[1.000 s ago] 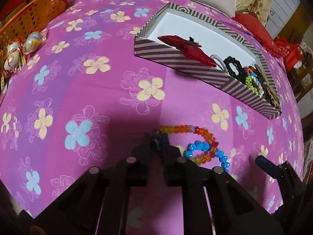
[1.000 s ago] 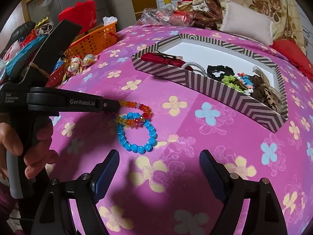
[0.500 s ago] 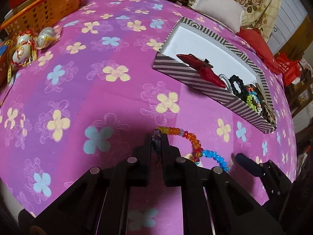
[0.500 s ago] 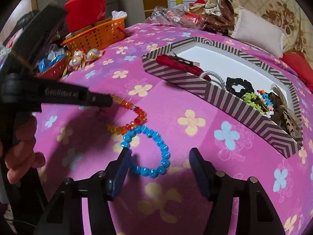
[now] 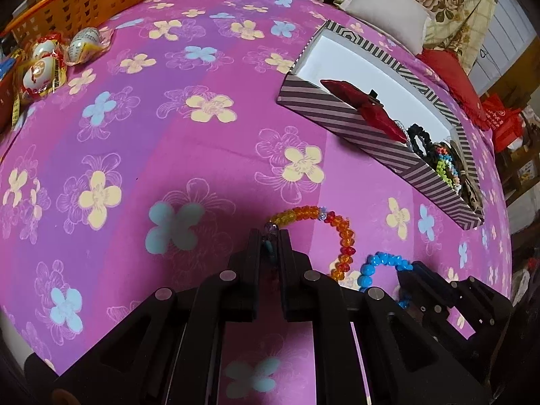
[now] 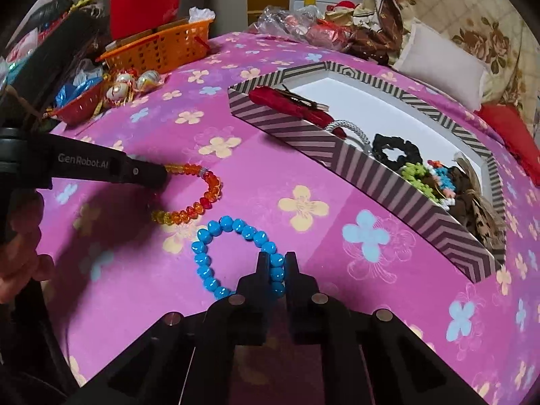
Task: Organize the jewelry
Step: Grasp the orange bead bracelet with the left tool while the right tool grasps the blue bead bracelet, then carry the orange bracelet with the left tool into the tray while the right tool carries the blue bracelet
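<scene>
Nearest the right wrist camera, the right gripper (image 6: 276,271) has its fingers closed to a narrow gap on a bead of the blue bracelet (image 6: 216,253), which lies on the pink flowered cloth (image 6: 276,172); just beyond, the left gripper (image 5: 270,243) is likewise pinched on the orange bracelet (image 6: 199,192), whose loop rests on the cloth beside the blue one, the two apart. Both pickups look to be in hand, so the next move probably calls for lifting each bracelet clear without tangling and carrying it over the near wall of the striped box (image 6: 364,165) farther back, where a red bow (image 6: 290,104), a black scrunchie (image 6: 395,150) and other beaded pieces already lie.
</scene>
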